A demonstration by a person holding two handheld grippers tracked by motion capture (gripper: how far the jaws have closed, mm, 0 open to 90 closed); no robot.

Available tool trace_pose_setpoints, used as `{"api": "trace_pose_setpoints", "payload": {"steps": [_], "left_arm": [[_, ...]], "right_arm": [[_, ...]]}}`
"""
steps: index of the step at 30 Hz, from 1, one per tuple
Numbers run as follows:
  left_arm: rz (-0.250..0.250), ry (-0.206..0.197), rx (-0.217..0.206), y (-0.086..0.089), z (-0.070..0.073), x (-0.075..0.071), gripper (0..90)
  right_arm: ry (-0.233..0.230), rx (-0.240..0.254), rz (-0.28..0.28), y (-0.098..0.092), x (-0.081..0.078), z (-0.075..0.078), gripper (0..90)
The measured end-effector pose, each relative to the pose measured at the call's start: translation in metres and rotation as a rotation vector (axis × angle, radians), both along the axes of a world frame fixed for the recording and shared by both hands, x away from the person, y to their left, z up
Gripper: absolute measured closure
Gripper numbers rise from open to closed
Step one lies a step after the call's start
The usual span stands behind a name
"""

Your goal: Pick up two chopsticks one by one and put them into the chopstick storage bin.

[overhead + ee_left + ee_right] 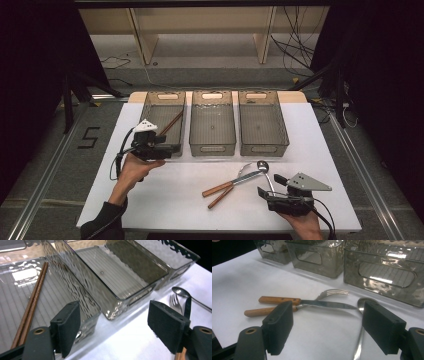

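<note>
A pair of brown chopsticks (171, 122) (32, 305) lies inside the left clear bin (150, 107) (82, 297). My left gripper (167, 145) (113, 325) hovers at that bin's near right corner, open, with nothing between its pads. On the white table lie a wooden-handled knife (235, 182) (312, 302), a wooden-handled fork (221, 199) (333, 292) crossed under it, and a metal spoon (262, 165) (362, 303). My right gripper (268, 185) (327, 327) stands open just short of the cutlery, its pads to either side of the spoon's handle and apart from it.
An empty middle bin (212, 147) (130, 293) and an empty right bin (263, 148) (180, 265) stand beside the left one along the table's far side. Dark floor with cables and wooden shelving lies beyond the table.
</note>
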State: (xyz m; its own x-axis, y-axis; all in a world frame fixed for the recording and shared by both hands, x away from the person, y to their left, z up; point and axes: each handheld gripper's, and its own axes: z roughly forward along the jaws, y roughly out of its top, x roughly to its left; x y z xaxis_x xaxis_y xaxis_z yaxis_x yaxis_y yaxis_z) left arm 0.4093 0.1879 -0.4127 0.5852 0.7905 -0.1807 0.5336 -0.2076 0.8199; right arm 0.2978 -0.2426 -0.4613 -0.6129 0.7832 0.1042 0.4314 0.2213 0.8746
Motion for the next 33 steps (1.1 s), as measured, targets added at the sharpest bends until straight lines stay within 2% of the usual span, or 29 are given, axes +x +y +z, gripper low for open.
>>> {"api": "trace_pose_setpoints", "payload": {"steps": [4, 7, 12, 19, 23, 25, 27, 29, 33], "left_arm": [[-0.012, -0.018, -0.005, 0.004, -0.003, -0.009, 24.5], [-0.008, -0.028, -0.024, 0.006, -0.007, -0.014, 24.1], [-0.02, -0.049, -0.024, 0.004, -0.013, -0.021, 23.6], [-0.041, -0.048, -0.004, 0.001, -0.025, -0.031, 21.6], [-0.03, -0.067, -0.01, 0.003, -0.028, -0.038, 21.3], [-0.028, -0.073, -0.02, 0.004, -0.028, -0.042, 21.3], [-0.033, -0.066, -0.048, 0.004, -0.029, -0.046, 21.2], [-0.038, -0.065, -0.054, 0.003, -0.029, -0.049, 20.7], [-0.045, -0.069, -0.032, 0.001, -0.034, -0.055, 20.7]], "right_arm": [[0.005, -0.014, -0.005, 0.0, 0.001, 0.0, 25.9], [0.018, -0.02, -0.01, 0.0, 0.002, 0.0, 26.0], [0.042, -0.029, -0.027, -0.001, 0.005, 0.001, 26.6], [0.101, -0.099, -0.056, 0.0, 0.012, 0.002, 27.2], [0.13, -0.145, -0.078, 0.0, 0.017, 0.003, 27.9], [0.146, -0.153, -0.09, -0.001, 0.02, 0.003, 28.2], [0.162, -0.154, -0.099, -0.002, 0.023, 0.003, 28.7], [0.177, -0.171, -0.103, -0.001, 0.026, 0.003, 28.7], [0.195, -0.214, -0.108, 0.001, 0.031, 0.003, 28.7]]}}
